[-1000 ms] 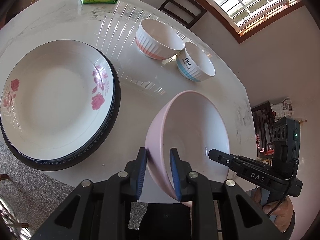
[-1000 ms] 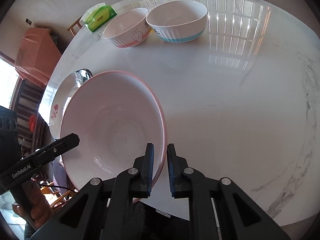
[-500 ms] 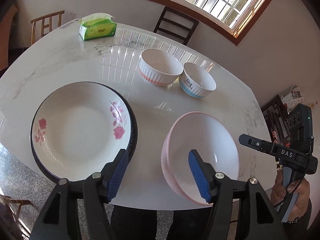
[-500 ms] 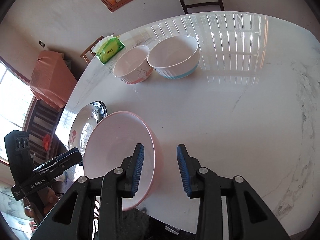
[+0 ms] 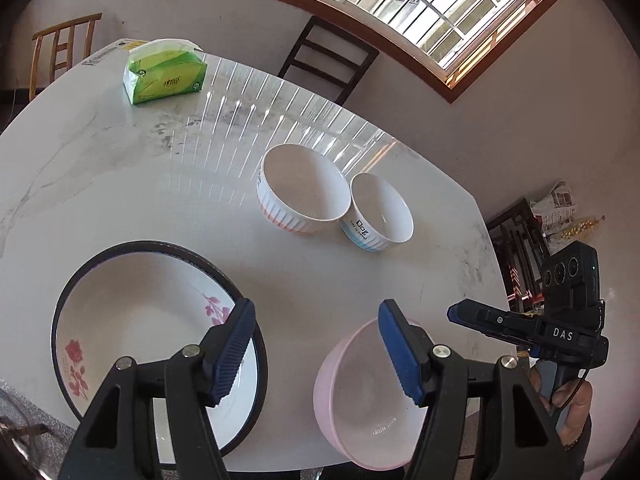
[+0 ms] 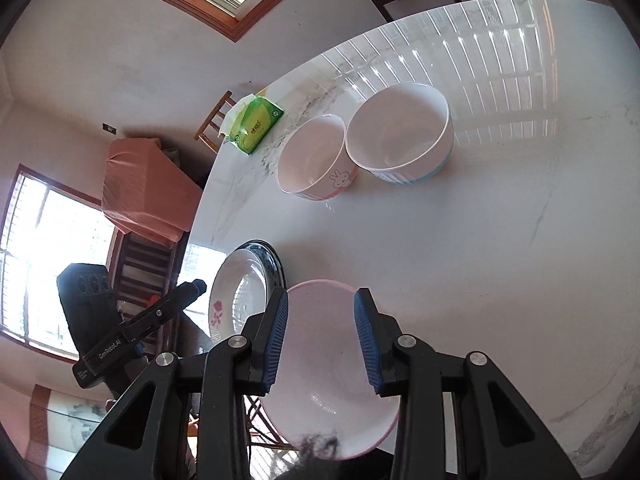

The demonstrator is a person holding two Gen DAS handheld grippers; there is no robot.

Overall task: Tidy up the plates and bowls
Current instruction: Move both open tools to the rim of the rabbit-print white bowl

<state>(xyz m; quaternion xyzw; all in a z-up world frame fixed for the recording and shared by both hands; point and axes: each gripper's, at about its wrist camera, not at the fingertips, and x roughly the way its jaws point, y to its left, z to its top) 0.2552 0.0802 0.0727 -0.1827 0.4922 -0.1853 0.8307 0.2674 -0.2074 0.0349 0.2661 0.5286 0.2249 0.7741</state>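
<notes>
The pink bowl [image 5: 368,400] sits upright at the near edge of the white marble table [image 5: 120,184], free of both grippers. My left gripper [image 5: 316,348] is open and hangs above and to the left of the bowl, with its right finger over the rim. My right gripper [image 6: 322,342] is open above the pink bowl [image 6: 320,384], and its pads do not touch it. A rose-printed plate [image 5: 140,332] lies on a dark-rimmed plate at the left. A pink-striped bowl [image 5: 300,196] and a blue-striped bowl [image 5: 380,212] stand side by side further back.
A green tissue pack [image 5: 164,72] lies at the far left of the table. Chairs [image 5: 328,60] stand around the far side. The right gripper's body [image 5: 532,332] and the hand holding it are at the right edge of the left wrist view. The table edge runs close under the pink bowl.
Both grippers were shut on the pink bowl's rim. Both have opened, let go of it, and drawn back and up. The bowl now rests level on the table.
</notes>
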